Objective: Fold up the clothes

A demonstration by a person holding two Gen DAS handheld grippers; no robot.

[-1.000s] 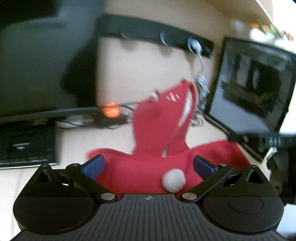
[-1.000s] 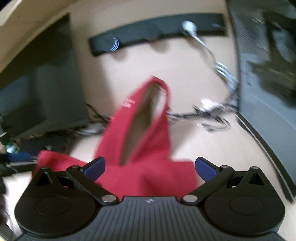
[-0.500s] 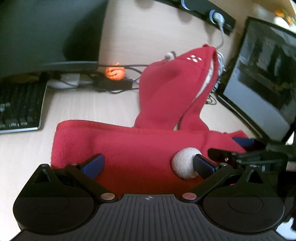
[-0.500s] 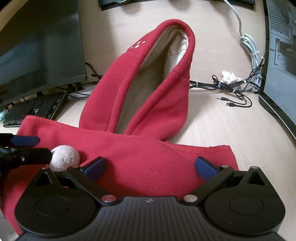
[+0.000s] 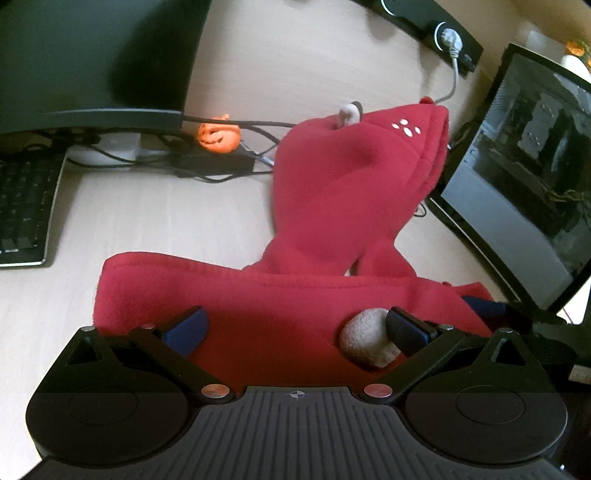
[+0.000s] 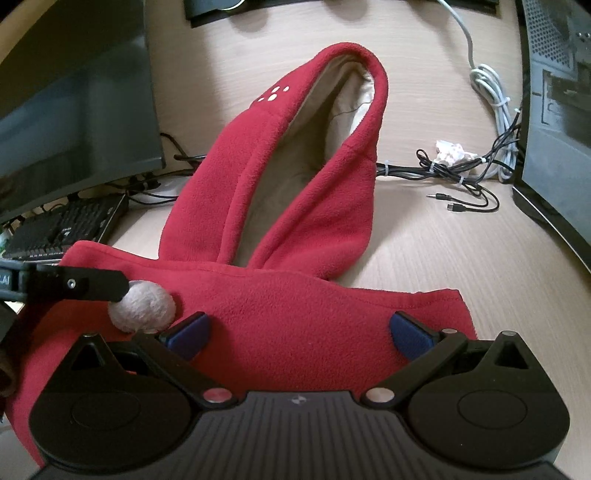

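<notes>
A red fleece hoodie (image 5: 280, 295) lies on the light wood desk (image 5: 155, 221), its body folded into a band across the front. The hood (image 6: 325, 221) stretches away from me with its cream lining (image 6: 306, 158) showing. My left gripper (image 5: 295, 326) hovers open over the left part of the band, and a white pompom (image 5: 365, 338) sits against its right finger. My right gripper (image 6: 299, 332) stands open over the right part of the band. The pompom (image 6: 144, 310) is just left of it, under the left gripper's finger (image 6: 85, 284).
A dark monitor (image 5: 92, 55) and a keyboard (image 5: 26, 206) stand at the left. An orange pumpkin figure (image 5: 218, 136) and cables (image 6: 461, 173) lie behind the hood. A glass-sided computer case (image 5: 524, 177) closes off the right. A power strip (image 5: 428, 22) hangs on the wall.
One second ago the views were blurred and aimed higher, with the hood standing upright. The grippers have since dropped toward the desk and the hoodie lies flat. Both grippers stayed open.
</notes>
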